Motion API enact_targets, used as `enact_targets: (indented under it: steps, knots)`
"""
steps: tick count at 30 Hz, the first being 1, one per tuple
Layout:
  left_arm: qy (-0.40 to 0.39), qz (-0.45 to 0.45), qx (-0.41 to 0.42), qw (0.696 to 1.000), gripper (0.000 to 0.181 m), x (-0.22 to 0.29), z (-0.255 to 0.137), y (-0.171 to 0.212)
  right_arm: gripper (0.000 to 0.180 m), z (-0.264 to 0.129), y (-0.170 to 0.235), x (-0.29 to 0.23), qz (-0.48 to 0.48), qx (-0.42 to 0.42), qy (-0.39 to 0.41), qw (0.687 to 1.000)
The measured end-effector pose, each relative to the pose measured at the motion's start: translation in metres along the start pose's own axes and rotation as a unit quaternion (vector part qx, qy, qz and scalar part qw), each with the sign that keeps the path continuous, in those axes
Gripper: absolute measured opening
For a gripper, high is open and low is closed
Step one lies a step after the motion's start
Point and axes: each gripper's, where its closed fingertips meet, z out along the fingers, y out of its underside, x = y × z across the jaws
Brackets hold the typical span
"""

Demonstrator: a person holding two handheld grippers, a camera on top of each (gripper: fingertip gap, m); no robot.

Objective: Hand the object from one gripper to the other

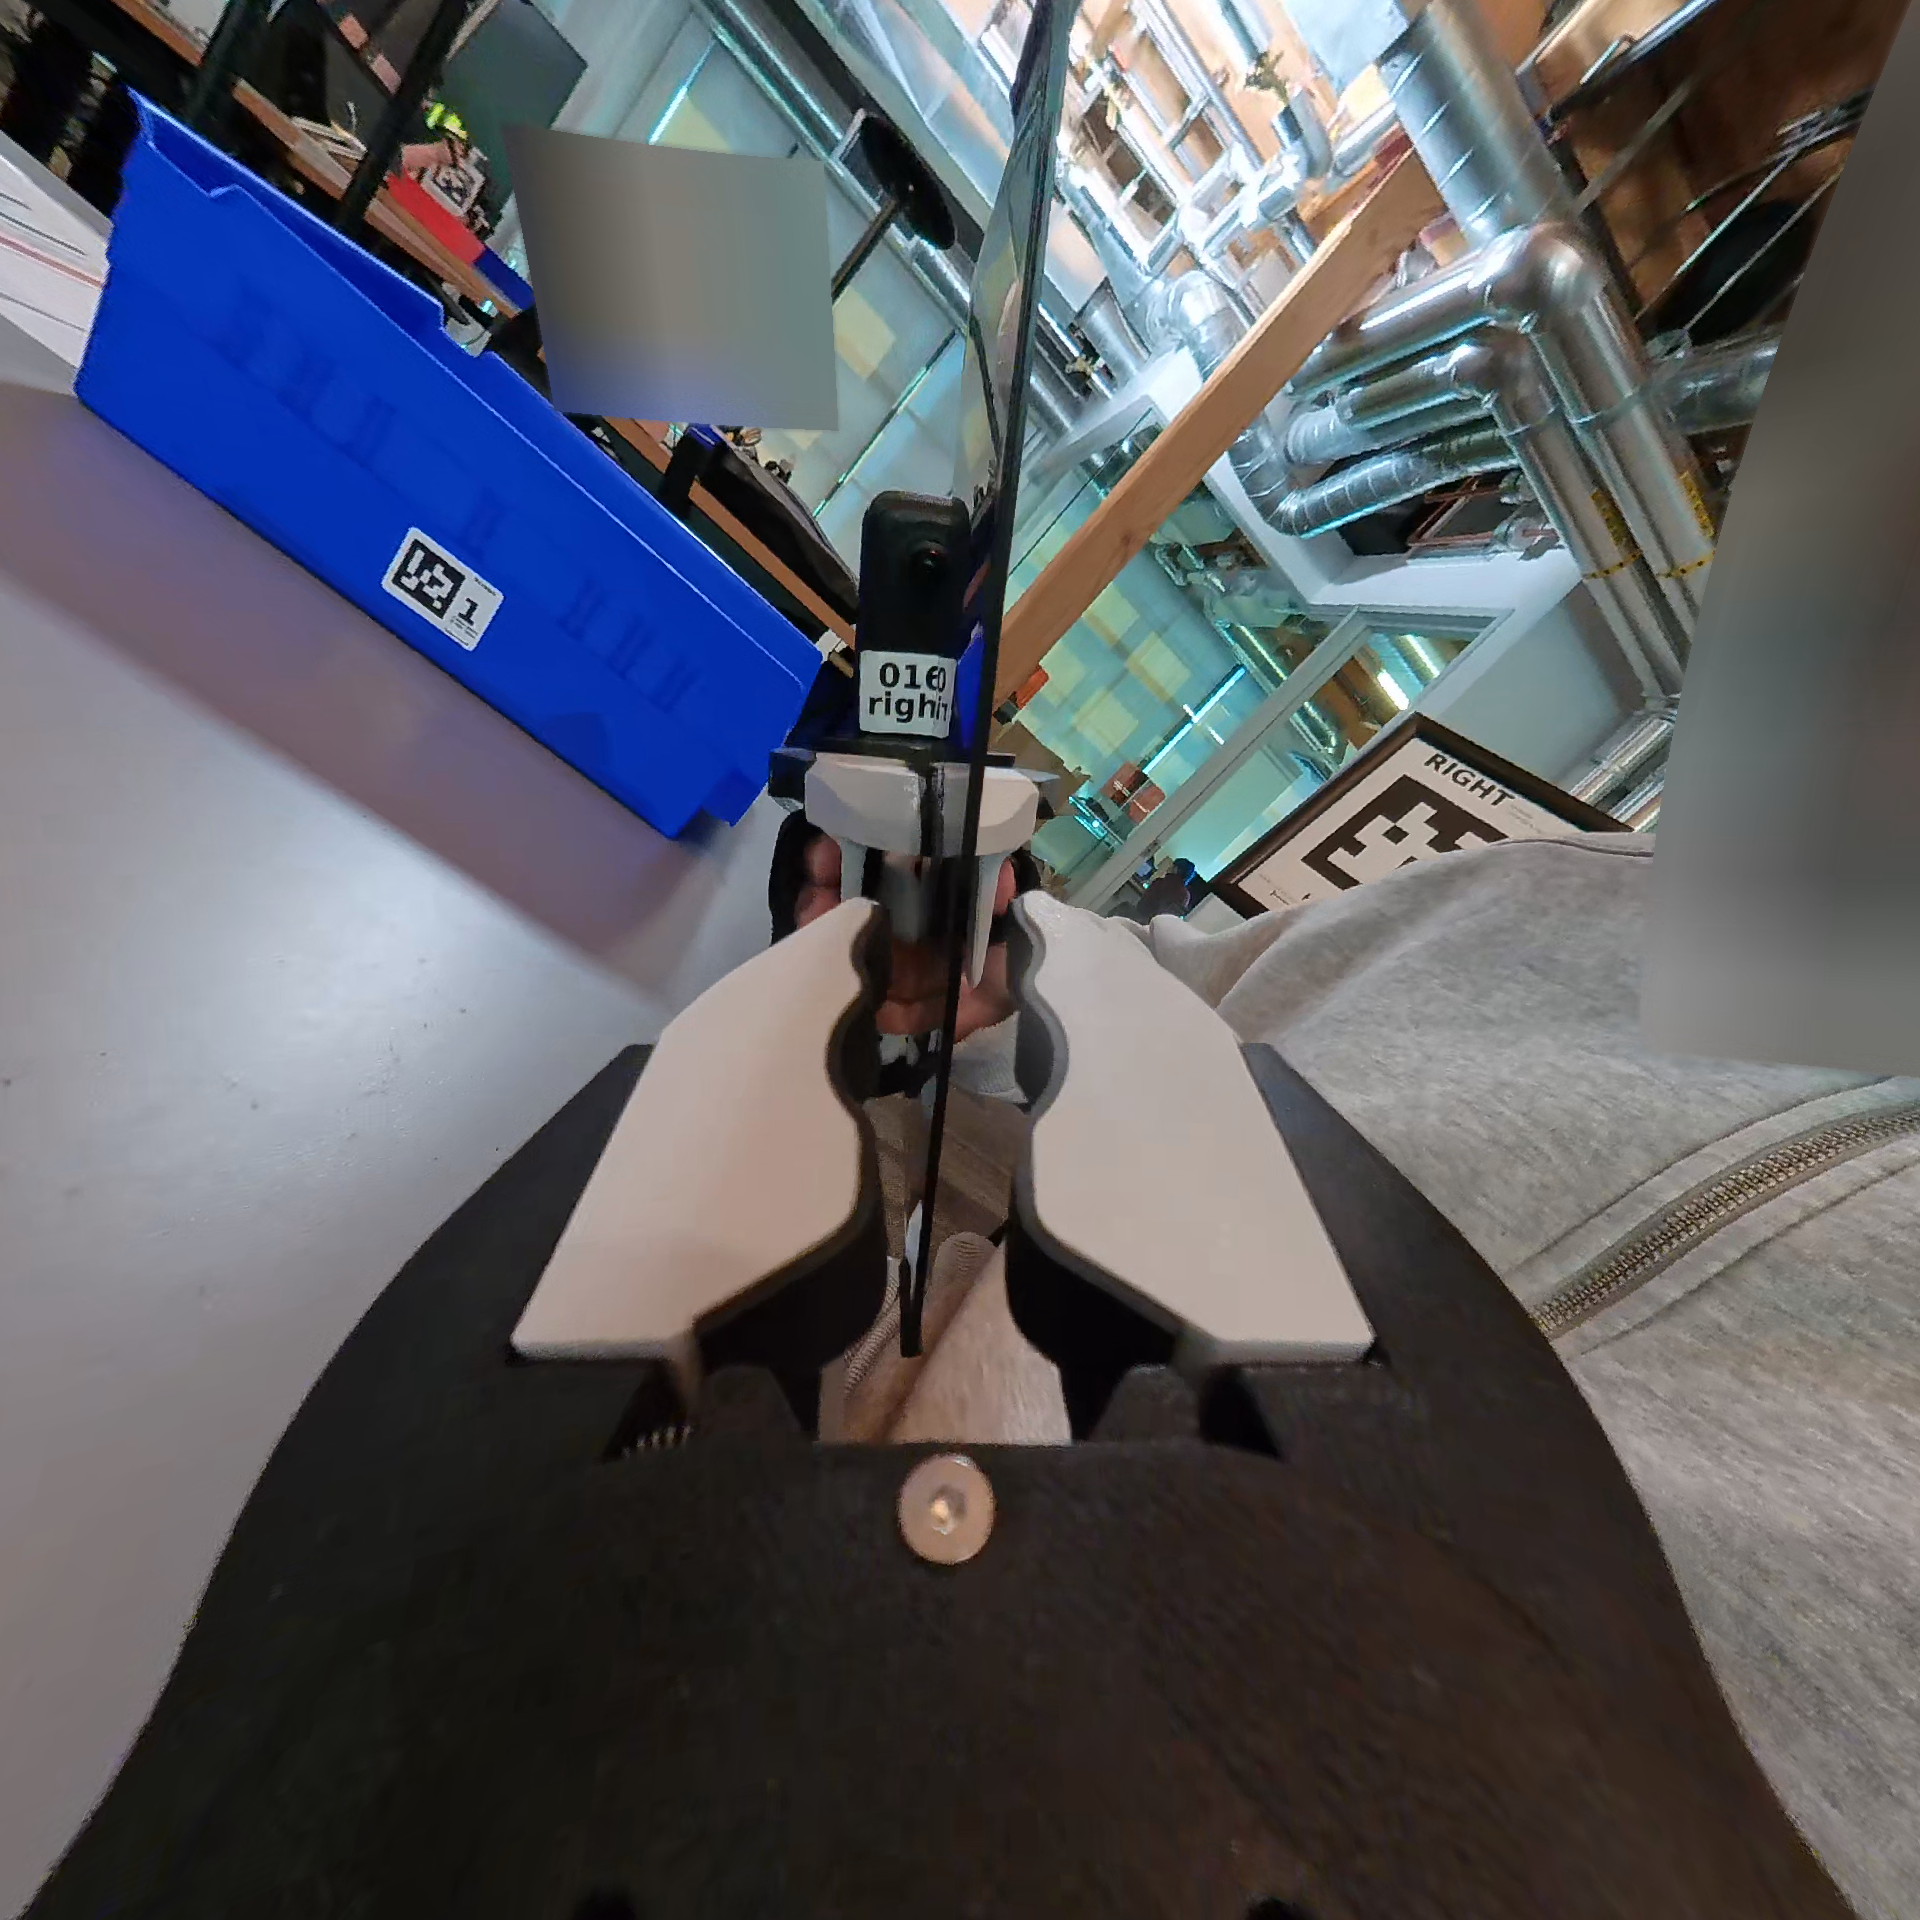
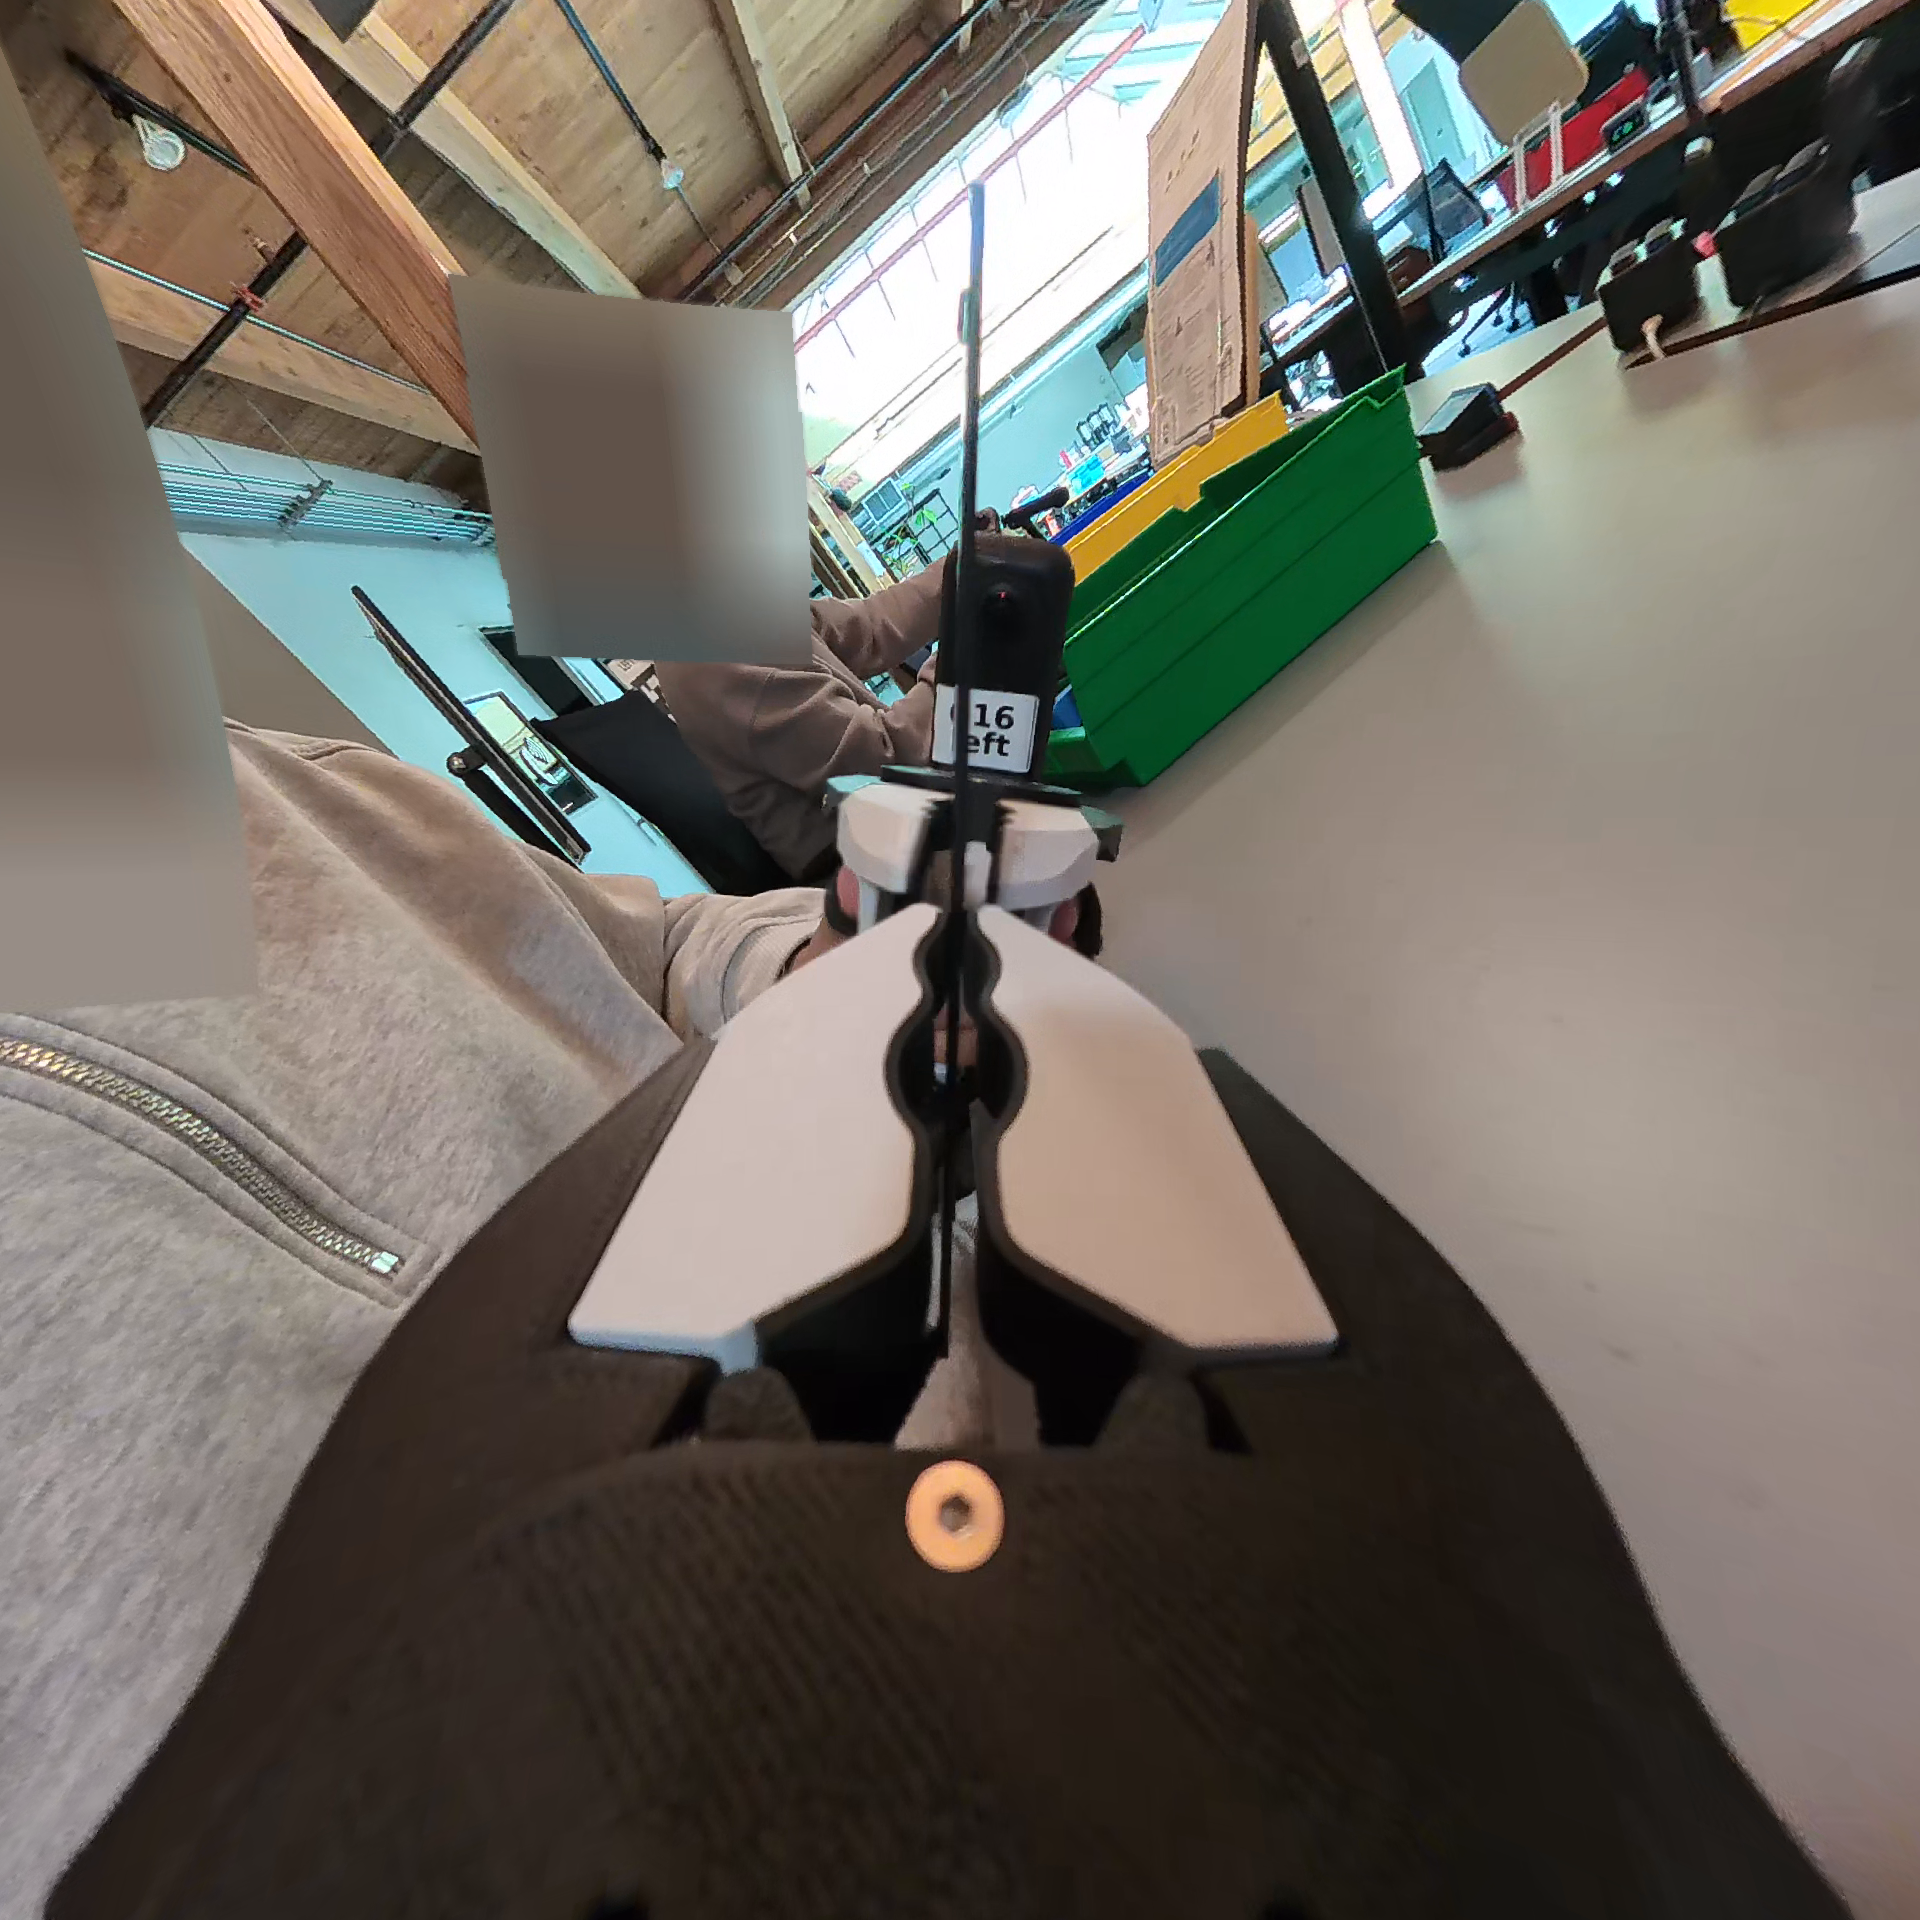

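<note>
A thin black sheet (image 1: 977, 935), seen edge-on, stands as a dark line up the centre of both views. In the right wrist view the right gripper (image 2: 948, 935) has its white jaws pressed together on the sheet's edge, so it grips the sheet. In the left wrist view the left gripper (image 1: 940, 930) has its jaws parted, with a clear gap on either side of the sheet running between them; it holds nothing. The two grippers face each other nose to nose above the pale table (image 1: 208, 987), a blue bin (image 1: 312, 416) at upper left there, a green bin (image 2: 1247, 603) at right in the other view. The handover looks half done: the receiver is in place around the sheet, and closing and release remain.
</note>
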Motion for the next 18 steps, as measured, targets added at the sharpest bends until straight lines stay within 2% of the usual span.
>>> enact_targets:
  steps: [2, 11, 18]
  knots:
    - [0.003, -0.001, -0.002, 1.000, 0.004, 0.000, -0.001, 0.000, 0.002, 0.001, 0.001, 0.000, 0.000, -0.003, 0.000, 1.000]
    - [-0.011, 0.004, -0.015, 1.000, 0.001, -0.003, -0.002, 0.003, 0.004, 0.000, 0.000, 0.000, 0.041, 0.006, -0.017, 0.999]
    - [0.005, -0.031, 0.010, 0.999, 0.001, -0.004, -0.005, -0.003, 0.018, -0.003, -0.008, 0.001, 0.048, 0.033, -0.019, 0.998]
